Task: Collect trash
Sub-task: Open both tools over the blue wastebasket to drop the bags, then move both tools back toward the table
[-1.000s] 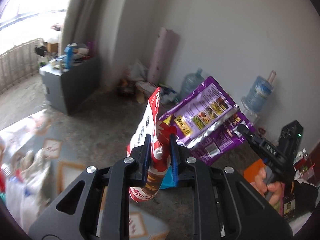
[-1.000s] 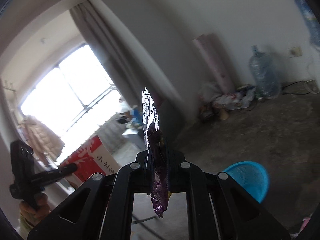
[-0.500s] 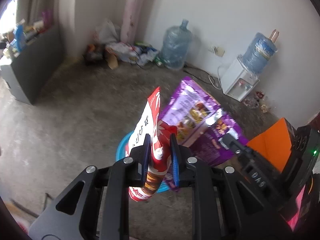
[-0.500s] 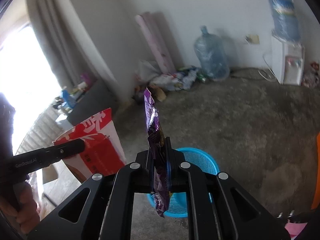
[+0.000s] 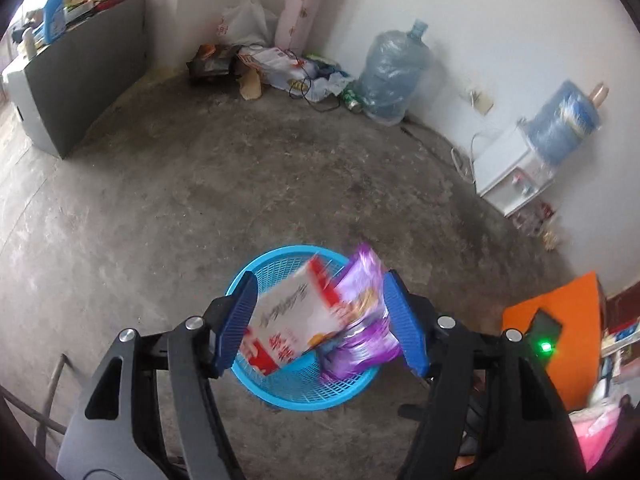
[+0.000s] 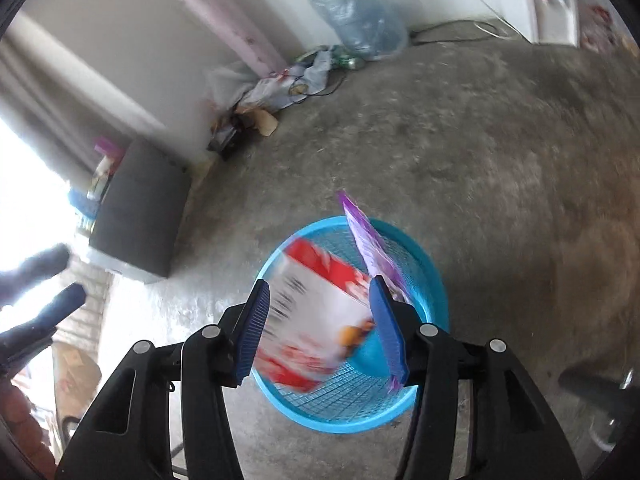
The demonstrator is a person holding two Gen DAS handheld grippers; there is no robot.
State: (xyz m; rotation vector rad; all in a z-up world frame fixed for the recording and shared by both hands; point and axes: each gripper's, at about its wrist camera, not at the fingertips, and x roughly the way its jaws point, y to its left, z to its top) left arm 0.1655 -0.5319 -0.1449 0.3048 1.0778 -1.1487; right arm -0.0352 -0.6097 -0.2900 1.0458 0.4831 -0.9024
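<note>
As tools open | wrappers (image 5: 296, 320) inside basket (image 5: 296, 396) rim | bare floor (image 5: 200, 184) around

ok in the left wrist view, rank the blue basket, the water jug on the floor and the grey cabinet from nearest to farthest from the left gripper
1. Blue basket: directly under the left gripper, whose jaws are opening over it.
2. and 3. Grey cabinet, far left by the wall, and water jug, at the back wall right of centre: both lie well across the floor, too close to call.
</note>
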